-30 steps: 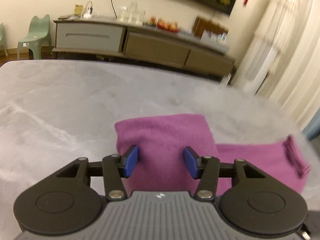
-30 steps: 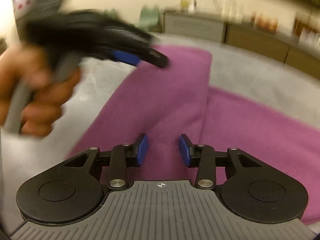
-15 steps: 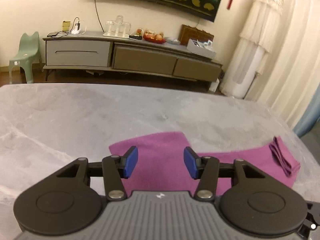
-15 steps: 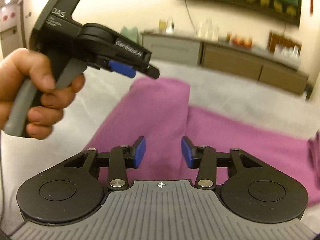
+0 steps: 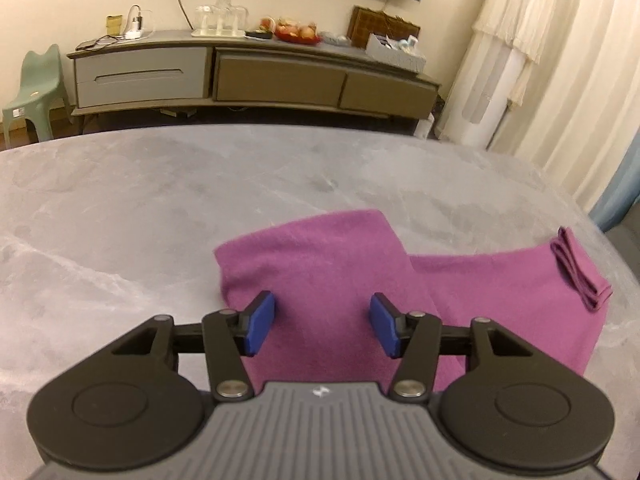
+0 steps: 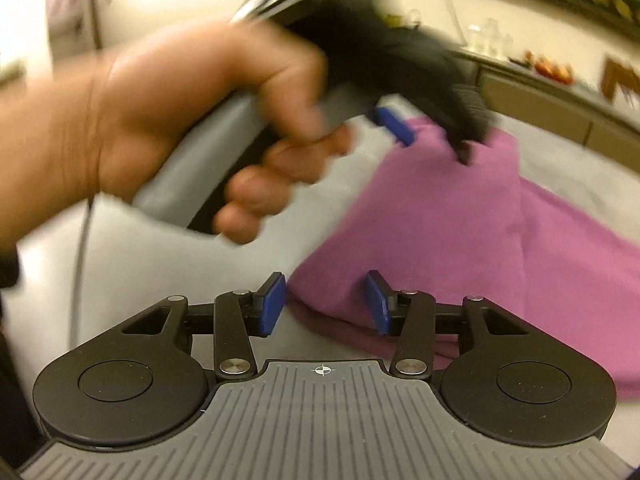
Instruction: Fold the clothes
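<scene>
Left hand [image 6: 168, 120], blurred, grips the handle of the left tool [image 5: 322, 326]; blue pads spread apart, empty, above the purple garment [image 5: 320, 264]. Garment lies partly folded on the grey marbled table [image 5: 120, 200]. Right tool [image 6: 325, 306] gapes empty at the garment's near edge.

Home living room; low sideboard [image 5: 256, 76] with fruit [image 5: 296, 32], curtains [image 5: 568, 80], green chair [image 5: 36, 84]

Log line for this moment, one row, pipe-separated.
left gripper: open, empty | right gripper: open, empty | purple garment: partly folded, flat on grey table | nothing grasped
</scene>
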